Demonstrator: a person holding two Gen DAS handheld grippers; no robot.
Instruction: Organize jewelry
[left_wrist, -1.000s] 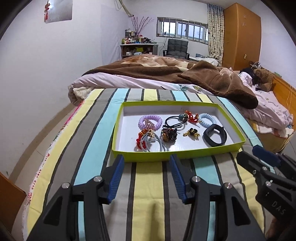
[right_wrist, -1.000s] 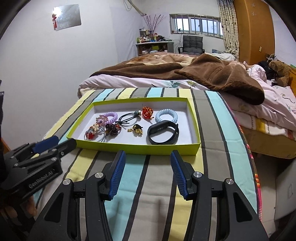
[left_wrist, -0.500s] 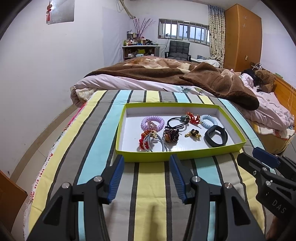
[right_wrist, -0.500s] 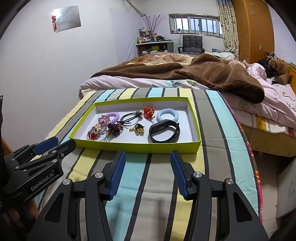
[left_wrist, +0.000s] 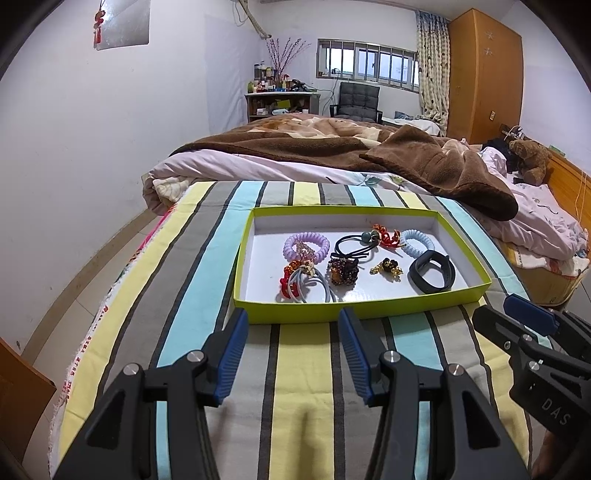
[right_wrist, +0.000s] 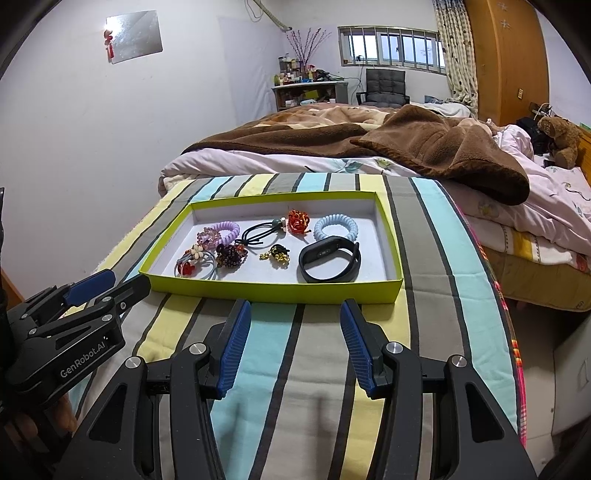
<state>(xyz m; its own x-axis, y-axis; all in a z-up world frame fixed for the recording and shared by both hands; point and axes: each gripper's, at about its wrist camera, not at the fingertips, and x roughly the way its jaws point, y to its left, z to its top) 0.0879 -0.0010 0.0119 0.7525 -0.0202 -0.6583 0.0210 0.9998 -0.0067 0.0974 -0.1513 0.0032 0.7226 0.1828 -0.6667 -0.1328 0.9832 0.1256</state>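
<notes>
A lime-green tray (left_wrist: 354, 312) (right_wrist: 273, 290) lies on the striped cloth. In it are a purple coil hair tie (left_wrist: 306, 245), a black elastic (left_wrist: 351, 247), a red ornament (left_wrist: 386, 236), a light blue coil tie (left_wrist: 417, 243) (right_wrist: 336, 229), a black wristband (left_wrist: 432, 275) (right_wrist: 328, 258), a dark beaded piece (left_wrist: 343, 271), a small gold-and-black piece (left_wrist: 386, 266) and grey ties with red beads (left_wrist: 303, 284). My left gripper (left_wrist: 291, 350) is open and empty just before the tray's near wall. My right gripper (right_wrist: 295, 347) is open and empty, also short of the tray.
The striped cloth (left_wrist: 303, 387) covers the surface, with its edge dropping to the floor on the left. A bed with a brown blanket (left_wrist: 369, 158) lies behind the tray. A teddy bear (left_wrist: 528, 155) sits at the far right. A wardrobe (left_wrist: 484, 70) stands at the back.
Both grippers have drawn back and risen slightly, so the tray sits a little farther off in both views. Both stay open and empty. The jewelry has not moved.
</notes>
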